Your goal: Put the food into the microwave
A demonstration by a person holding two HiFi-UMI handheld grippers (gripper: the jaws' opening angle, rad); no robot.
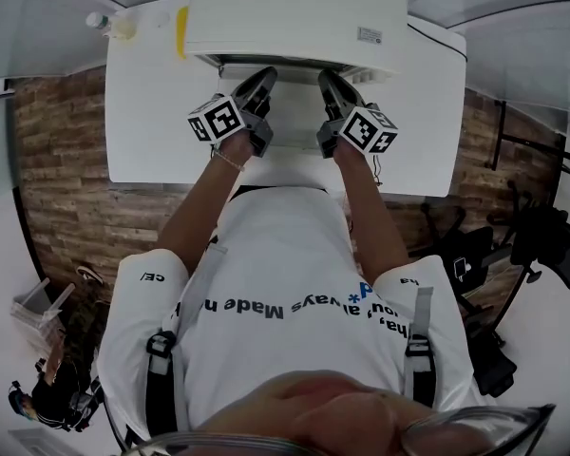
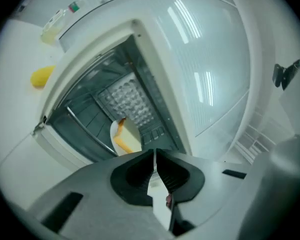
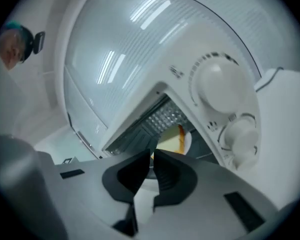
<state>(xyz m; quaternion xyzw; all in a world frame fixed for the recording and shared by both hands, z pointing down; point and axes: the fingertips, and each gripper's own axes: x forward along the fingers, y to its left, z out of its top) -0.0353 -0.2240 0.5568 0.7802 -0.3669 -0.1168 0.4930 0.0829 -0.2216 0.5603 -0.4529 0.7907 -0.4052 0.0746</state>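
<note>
A white plate [image 2: 131, 134] carries a pale slice of food with an orange-brown edge [image 2: 121, 143]. It sits at the mouth of the open white microwave [image 1: 294, 12], over the dark cavity. My left gripper [image 2: 155, 156] is shut on the plate's near rim. My right gripper [image 3: 152, 156] is shut on the rim of the same plate [image 3: 186, 140], whose food [image 3: 172, 140] shows just past the jaws. In the head view the left gripper [image 1: 264, 76] and right gripper [image 1: 325, 76] point side by side into the opening; the plate is hidden there.
The microwave stands on a white table [image 1: 142, 112]. Its dark glass door with a bar handle [image 2: 85, 126] hangs open. Two round knobs [image 3: 220, 89] sit right of the opening. A yellow object [image 2: 41, 76] and a small bottle [image 2: 55, 26] lie at the left.
</note>
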